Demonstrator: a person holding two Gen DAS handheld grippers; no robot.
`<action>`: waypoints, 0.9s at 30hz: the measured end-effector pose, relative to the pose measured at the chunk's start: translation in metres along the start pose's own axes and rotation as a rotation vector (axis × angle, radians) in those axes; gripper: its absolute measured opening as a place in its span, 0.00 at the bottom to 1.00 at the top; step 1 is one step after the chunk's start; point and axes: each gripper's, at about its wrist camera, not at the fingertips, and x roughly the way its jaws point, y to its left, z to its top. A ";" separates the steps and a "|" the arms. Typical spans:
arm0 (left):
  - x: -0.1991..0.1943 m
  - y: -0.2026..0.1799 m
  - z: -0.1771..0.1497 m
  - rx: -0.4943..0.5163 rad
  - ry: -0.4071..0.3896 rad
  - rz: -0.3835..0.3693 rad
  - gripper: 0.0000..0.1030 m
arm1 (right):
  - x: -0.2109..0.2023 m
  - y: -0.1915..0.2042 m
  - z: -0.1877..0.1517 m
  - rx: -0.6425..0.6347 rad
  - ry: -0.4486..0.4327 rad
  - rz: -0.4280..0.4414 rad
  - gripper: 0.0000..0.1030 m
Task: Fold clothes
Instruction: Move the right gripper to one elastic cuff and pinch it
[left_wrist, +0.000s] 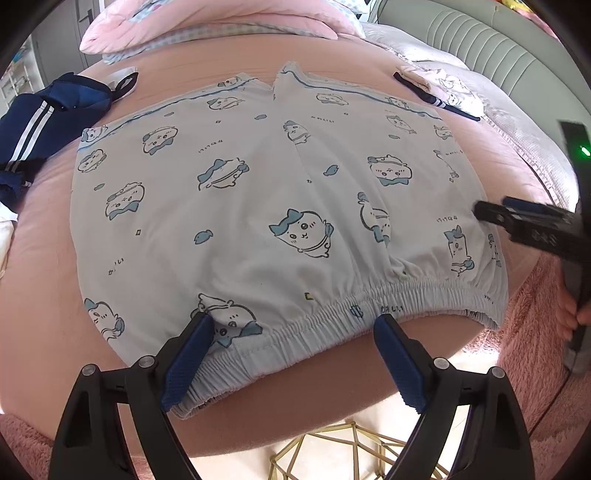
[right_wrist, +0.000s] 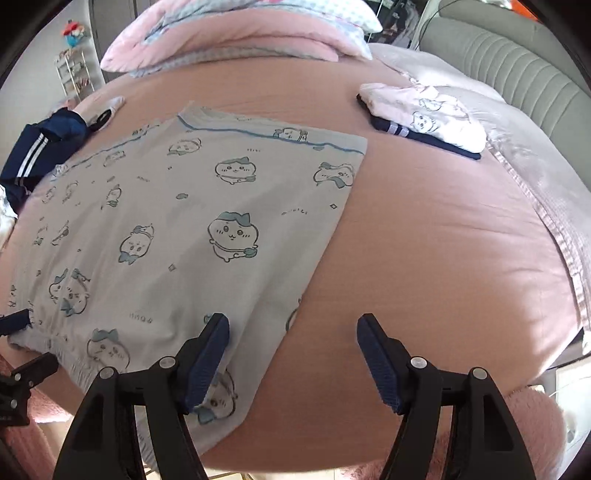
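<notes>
Pale blue cartoon-print shorts (left_wrist: 258, 206) lie flat on the pink bed sheet (left_wrist: 51, 258), elastic waistband toward me. My left gripper (left_wrist: 293, 332) is open over the left half of the waistband, its left pad resting on the cloth. My right gripper (right_wrist: 291, 332) is open at the shorts' (right_wrist: 177, 236) right waistband corner, left pad over the fabric, right pad over bare sheet. It also shows in the left wrist view (left_wrist: 491, 214) at the right edge of the shorts.
A crumpled navy garment with white stripes (left_wrist: 40, 125) lies at the left. A folded stack, pink print on navy (right_wrist: 424, 118), sits at the back right. Pink pillows (right_wrist: 240, 33) and a grey headboard (right_wrist: 517, 66) lie beyond. A gold wire basket (left_wrist: 332, 454) stands below the bed edge.
</notes>
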 end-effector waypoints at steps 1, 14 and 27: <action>0.000 0.000 0.000 0.003 0.000 0.003 0.87 | 0.006 0.002 0.002 -0.023 0.021 -0.011 0.69; -0.021 0.015 0.032 -0.041 -0.092 0.020 0.87 | -0.020 -0.039 0.000 0.052 0.011 -0.035 0.69; -0.028 0.089 0.049 -0.032 -0.070 0.115 0.86 | -0.004 -0.061 -0.015 0.190 0.116 0.016 0.73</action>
